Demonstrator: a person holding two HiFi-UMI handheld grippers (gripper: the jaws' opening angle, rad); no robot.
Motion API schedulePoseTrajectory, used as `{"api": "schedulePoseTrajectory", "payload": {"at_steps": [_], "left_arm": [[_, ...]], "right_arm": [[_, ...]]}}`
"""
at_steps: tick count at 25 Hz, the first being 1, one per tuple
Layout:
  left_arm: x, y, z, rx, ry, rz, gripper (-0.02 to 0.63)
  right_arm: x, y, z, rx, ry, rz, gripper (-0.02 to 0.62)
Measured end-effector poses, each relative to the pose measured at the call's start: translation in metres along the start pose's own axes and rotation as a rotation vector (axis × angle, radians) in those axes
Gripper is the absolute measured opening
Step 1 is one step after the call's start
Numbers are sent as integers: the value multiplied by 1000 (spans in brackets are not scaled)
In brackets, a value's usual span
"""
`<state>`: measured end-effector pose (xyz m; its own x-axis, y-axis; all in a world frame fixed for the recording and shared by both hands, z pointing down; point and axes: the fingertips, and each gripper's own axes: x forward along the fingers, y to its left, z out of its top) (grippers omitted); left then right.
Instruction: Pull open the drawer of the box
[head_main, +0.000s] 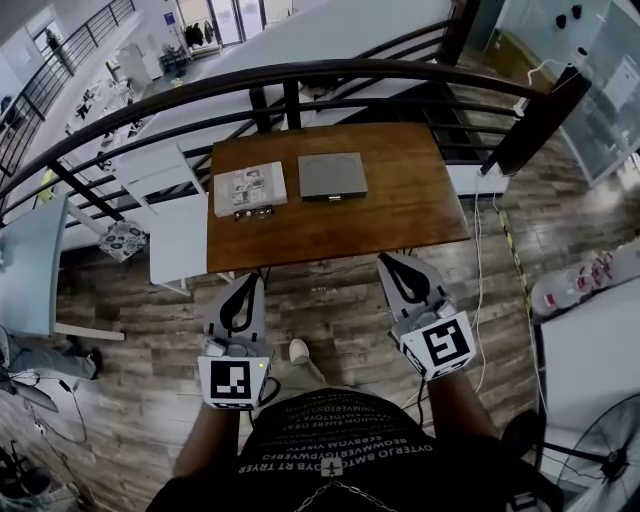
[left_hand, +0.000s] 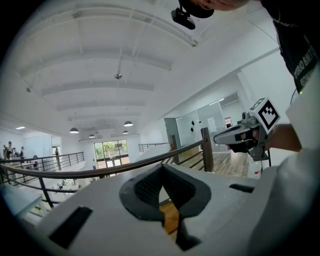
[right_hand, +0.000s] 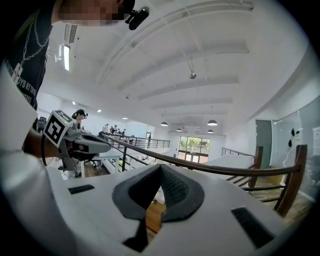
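Observation:
In the head view a flat grey box (head_main: 332, 176) lies on a brown wooden table (head_main: 400, 215), with a patterned white box (head_main: 249, 188) to its left. Both grippers hang over the floor on the near side of the table, apart from it. My left gripper (head_main: 245, 283) is shut with nothing in it, and its tips meet in the left gripper view (left_hand: 161, 167). My right gripper (head_main: 392, 262) is shut and empty too, and its tips touch in the right gripper view (right_hand: 160, 167). Each gripper view shows a sliver of tabletop through the jaws.
A small dark object (head_main: 253, 213) lies in front of the patterned box. A dark curved railing (head_main: 300, 75) runs behind the table. A white table (head_main: 178, 240) stands to the left and a fan (head_main: 610, 450) at the lower right. My shoe (head_main: 298, 350) is on the wood floor.

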<state>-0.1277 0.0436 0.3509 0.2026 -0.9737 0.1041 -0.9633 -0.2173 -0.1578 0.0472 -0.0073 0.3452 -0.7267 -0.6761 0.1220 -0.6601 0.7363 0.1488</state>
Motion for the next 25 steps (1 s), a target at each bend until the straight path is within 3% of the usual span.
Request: {"api": "schedulePoseTrajectory", "payload": {"at_steps": [13, 25], "left_arm": [[57, 57, -13, 1, 15, -46, 5], [94, 108, -15, 7, -31, -85, 5]], "right_arm": [[74, -9, 5, -6, 28, -29, -5], [124, -9, 10, -14, 49, -83, -5]]}}
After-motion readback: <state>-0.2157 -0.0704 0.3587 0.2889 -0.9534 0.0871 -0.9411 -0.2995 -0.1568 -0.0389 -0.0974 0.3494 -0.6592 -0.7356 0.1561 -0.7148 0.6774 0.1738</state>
